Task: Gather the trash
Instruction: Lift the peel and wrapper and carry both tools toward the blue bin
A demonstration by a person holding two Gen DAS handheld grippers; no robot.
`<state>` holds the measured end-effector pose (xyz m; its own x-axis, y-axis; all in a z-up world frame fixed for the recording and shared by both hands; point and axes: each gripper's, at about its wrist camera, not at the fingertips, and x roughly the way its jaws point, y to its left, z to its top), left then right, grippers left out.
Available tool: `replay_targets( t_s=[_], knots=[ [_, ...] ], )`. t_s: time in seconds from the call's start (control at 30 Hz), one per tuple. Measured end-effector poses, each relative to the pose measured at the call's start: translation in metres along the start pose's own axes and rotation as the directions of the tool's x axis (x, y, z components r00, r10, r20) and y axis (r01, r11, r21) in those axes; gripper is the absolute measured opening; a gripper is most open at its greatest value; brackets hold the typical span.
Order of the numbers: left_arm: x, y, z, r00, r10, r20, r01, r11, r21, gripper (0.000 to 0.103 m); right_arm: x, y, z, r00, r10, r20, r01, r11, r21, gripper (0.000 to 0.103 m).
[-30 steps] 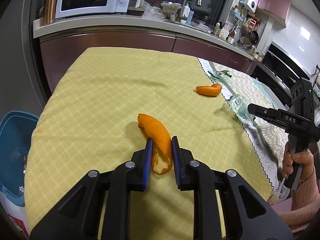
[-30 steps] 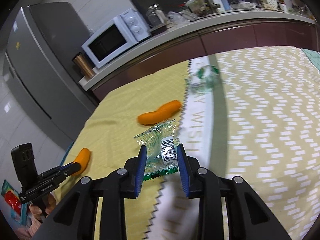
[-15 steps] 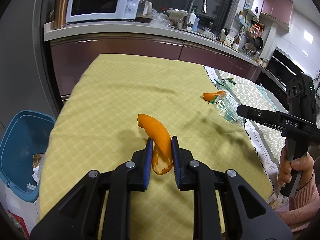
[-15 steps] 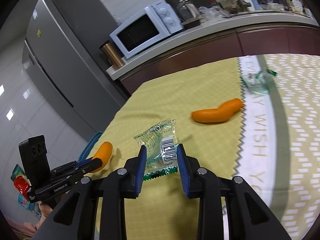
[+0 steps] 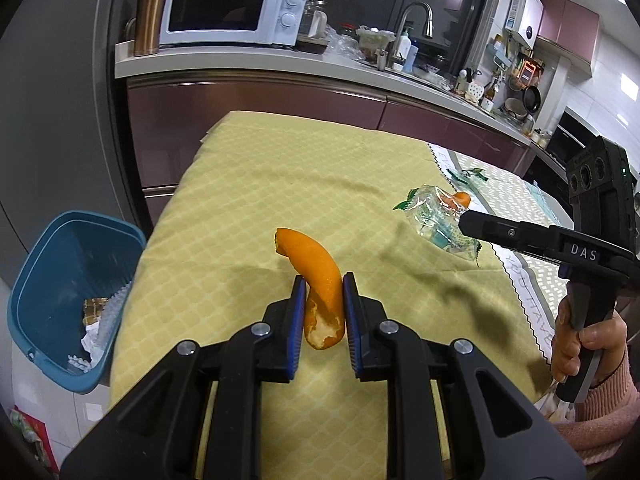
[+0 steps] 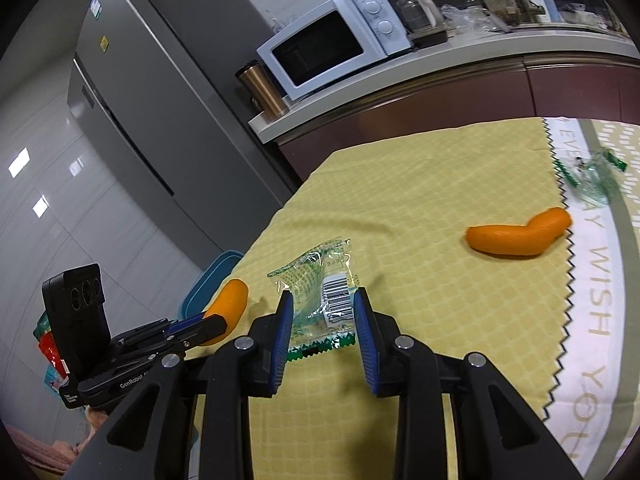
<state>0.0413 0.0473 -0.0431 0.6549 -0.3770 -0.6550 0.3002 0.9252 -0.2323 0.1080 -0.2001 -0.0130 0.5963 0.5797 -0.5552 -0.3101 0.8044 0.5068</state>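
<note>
Orange peel [image 5: 320, 276] clamped lengthwise in my left gripper [image 5: 324, 316], clear of the yellow cloth [image 5: 248, 184]. Clear wrapper [image 6: 320, 280] pinched in my right gripper [image 6: 322, 320], likewise lifted. Both carried for binning, I judge. Blue bin [image 5: 48, 256] at table's left end holds crumpled paper and scraps. Second peel [image 6: 516, 236] and another wrapper [image 6: 592, 176] remain on table.

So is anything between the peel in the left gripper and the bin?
Nothing visible. The left gripper holds the peel above the tablecloth; the open blue bin stands past the table's left edge.

A white microwave [image 5: 234, 10] stands beside a copper tumbler [image 5: 150, 18].
</note>
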Motion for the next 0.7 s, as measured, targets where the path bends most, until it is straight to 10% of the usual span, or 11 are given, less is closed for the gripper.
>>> replay_targets(
  t_s=[0.7],
  knots=[
    [-0.022,0.029,-0.002,0.998,0.058,0.035,-0.057,0.997,-0.046,0.019,0.034,0.038,0.006,0.995,0.083,-0.049,-0.086,0.994,-0.062,0.029]
  ],
)
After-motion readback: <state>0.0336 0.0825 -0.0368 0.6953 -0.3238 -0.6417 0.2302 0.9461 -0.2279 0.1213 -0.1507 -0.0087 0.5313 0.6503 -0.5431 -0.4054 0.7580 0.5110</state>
